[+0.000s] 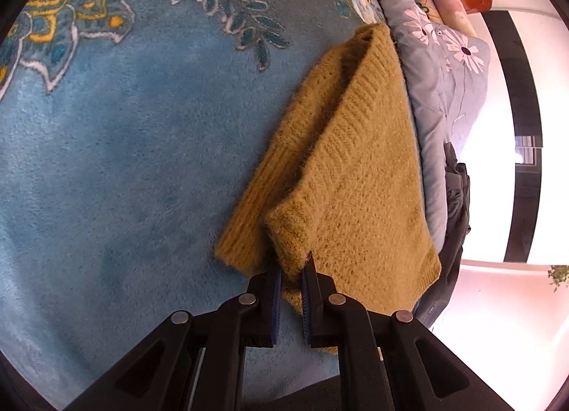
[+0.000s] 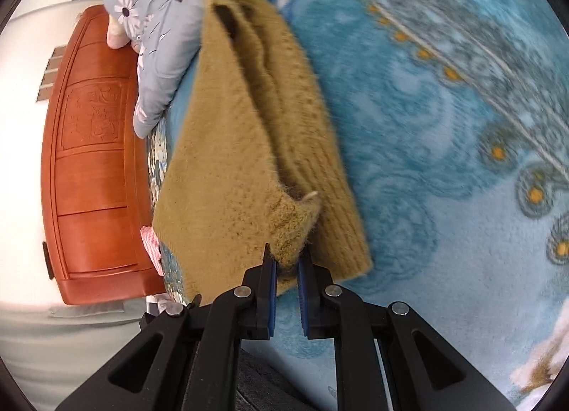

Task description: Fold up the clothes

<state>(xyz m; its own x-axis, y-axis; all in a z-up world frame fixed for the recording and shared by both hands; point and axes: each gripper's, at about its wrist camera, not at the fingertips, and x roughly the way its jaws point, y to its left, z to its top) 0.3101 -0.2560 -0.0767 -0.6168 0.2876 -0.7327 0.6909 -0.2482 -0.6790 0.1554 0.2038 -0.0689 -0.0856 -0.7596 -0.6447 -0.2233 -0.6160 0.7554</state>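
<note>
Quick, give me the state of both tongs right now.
Left tongs: shut on a corner of the mustard sweater.
Right tongs: shut on another corner of the same sweater.

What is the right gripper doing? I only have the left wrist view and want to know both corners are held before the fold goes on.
Observer: The right gripper is shut on a fuzzy corner of the mustard knit sweater.
Operator: What lies beside the sweater on that side?
Observer: A carved wooden headboard, much more of it than you see, running along the bed's edge.
Operator: Anything small near that edge?
Observer: A pink-and-white cloth item sits between the headboard and the sweater's lower corner.
Operator: And the bedding under the right gripper?
Observer: The blue blanket there shows scroll shapes with orange dots.
</note>
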